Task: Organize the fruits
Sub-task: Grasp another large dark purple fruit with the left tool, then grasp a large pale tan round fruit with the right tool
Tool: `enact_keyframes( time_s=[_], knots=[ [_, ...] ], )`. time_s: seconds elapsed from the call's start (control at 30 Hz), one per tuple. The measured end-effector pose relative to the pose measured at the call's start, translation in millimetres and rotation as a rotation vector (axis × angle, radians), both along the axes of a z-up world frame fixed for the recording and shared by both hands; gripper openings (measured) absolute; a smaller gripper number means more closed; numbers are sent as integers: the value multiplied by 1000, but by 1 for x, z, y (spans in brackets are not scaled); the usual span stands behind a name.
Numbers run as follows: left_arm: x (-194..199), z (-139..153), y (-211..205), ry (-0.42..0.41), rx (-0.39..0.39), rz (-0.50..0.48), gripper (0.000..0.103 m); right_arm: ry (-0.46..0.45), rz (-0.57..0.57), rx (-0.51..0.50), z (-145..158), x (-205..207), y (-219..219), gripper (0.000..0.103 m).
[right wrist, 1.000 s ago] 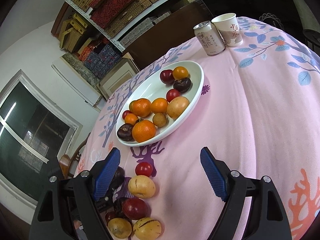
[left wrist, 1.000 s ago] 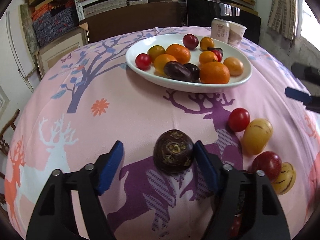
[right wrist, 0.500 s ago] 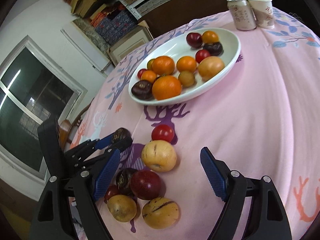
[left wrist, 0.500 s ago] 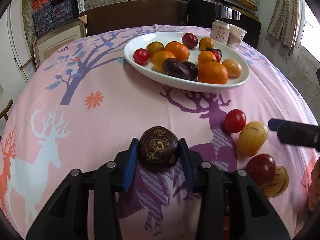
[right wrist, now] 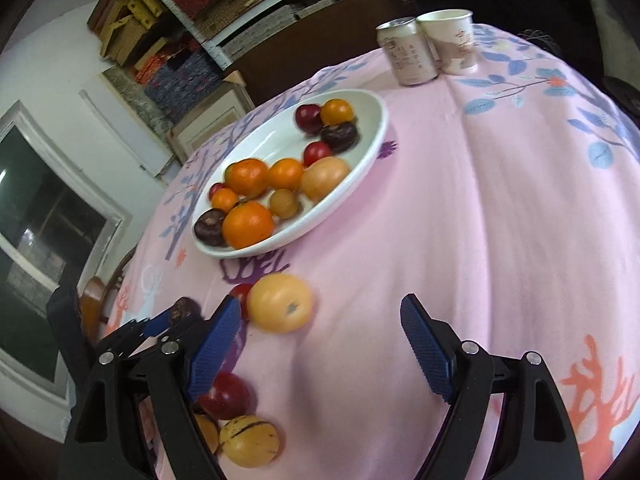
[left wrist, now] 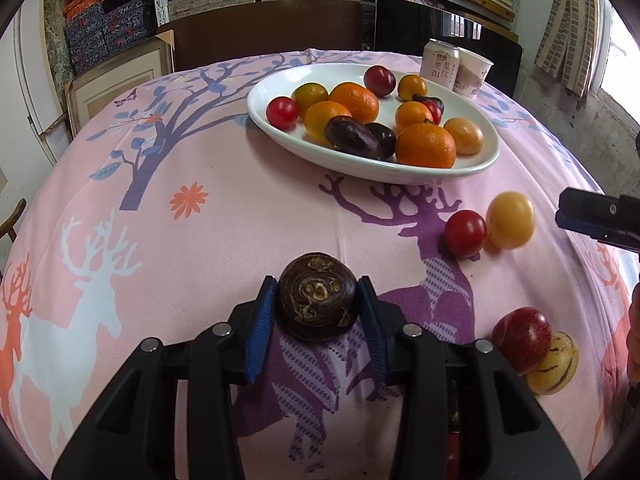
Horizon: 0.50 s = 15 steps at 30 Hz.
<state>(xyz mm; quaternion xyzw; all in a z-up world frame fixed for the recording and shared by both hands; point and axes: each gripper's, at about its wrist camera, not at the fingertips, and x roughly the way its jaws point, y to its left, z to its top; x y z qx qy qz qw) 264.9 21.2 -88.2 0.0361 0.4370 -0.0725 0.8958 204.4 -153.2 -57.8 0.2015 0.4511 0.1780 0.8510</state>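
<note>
On the near left of the surface [left wrist: 224, 240], which is covered with a pink printed cloth, the left tongs [left wrist: 318, 322] are clenched on a dark brown round fruit [left wrist: 318, 297], one blue pad on each flank and the scarred stem end turned toward the camera. It sits low, at or just above the cloth; whether it has left the cloth cannot be told. Its rind looks hard and dry, so it should take a firm squeeze without bruising and seems light enough for one hand. The grip across its widest part looks sound, since a hold nearer the top could let the curved shell roll out.

Further right and far back stands the white plate [left wrist: 280, 124], already holding oranges, red and dark fruits, the likely place for this one.

To the right of the held fruit, loose on the cloth, lie a red tomato-like fruit [left wrist: 465, 233] touching a yellow-orange fruit [left wrist: 510, 220], both smooth-skinned, probably softer and slippery, best taken gently around the middle. Nearer lie a dark red fruit [left wrist: 521, 339] and a striped yellow fruit [left wrist: 553, 362], touching.

At the far right, the right tongs [right wrist: 322, 354] stand released and wide, empty, with the yellow-orange fruit just ahead of the left pad.
</note>
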Motion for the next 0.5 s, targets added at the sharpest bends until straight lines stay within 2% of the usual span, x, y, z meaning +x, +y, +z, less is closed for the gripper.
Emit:
enact_keyframes(
  time_s=[0.1, 0.17, 0.23, 0.3, 0.5],
  knots=[
    [0, 0, -1, 0, 2, 0, 41, -11, 44, -22, -3, -1, 16, 82],
    [0, 0, 0, 0, 1, 0, 41, -28, 48, -28, -3, 0, 22, 77],
    [0, 0, 0, 0, 3, 0, 41, -40, 40, -40, -4, 2, 24, 70],
    [0, -1, 0, 0, 3, 0, 41, -42, 28, -45, -6, 5, 23, 56],
    [0, -1, 0, 0, 3, 0, 41, -70, 40, -69, -6, 9, 31, 54]
  ],
)
